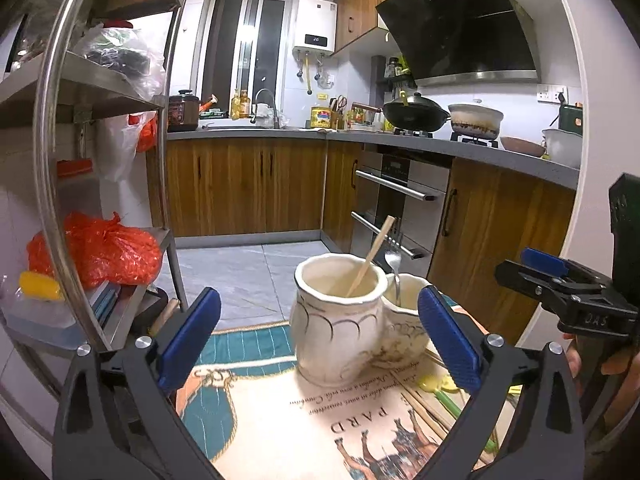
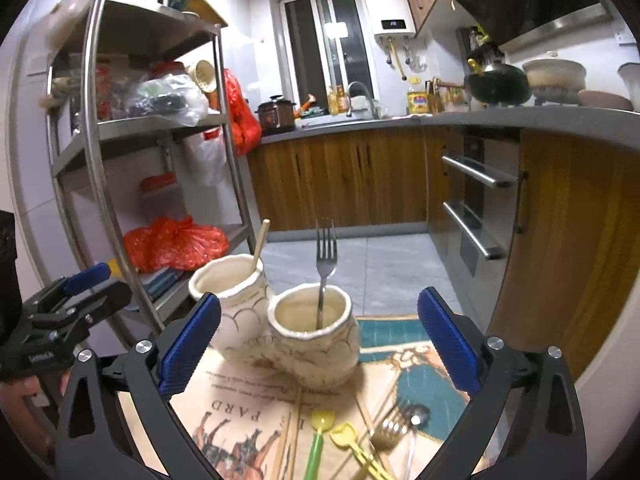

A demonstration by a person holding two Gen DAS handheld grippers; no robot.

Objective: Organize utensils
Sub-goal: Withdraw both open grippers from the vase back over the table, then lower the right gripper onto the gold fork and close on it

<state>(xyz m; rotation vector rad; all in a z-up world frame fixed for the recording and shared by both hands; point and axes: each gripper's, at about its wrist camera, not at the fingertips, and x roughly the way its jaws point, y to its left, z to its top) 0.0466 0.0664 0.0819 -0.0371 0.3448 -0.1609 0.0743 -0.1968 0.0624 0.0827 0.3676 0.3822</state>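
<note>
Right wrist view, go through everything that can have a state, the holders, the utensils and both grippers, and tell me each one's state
Left gripper: open, empty.
Right gripper: open, empty.
Taller holder: upright, holds one chopstick.
Shorter holder: upright, holds the metal fork, tines up.
Plastic utensils: lying loose on the printed mat.
Gold fork: lying loose.

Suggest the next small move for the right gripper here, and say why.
Probably lower the open right gripper onto the metal fork lying on the printed cloth. Both grippers are empty, one fork already stands in the right-hand jar, and a chopstick stands in the other jar, so loose utensils remain to be sorted.
</note>
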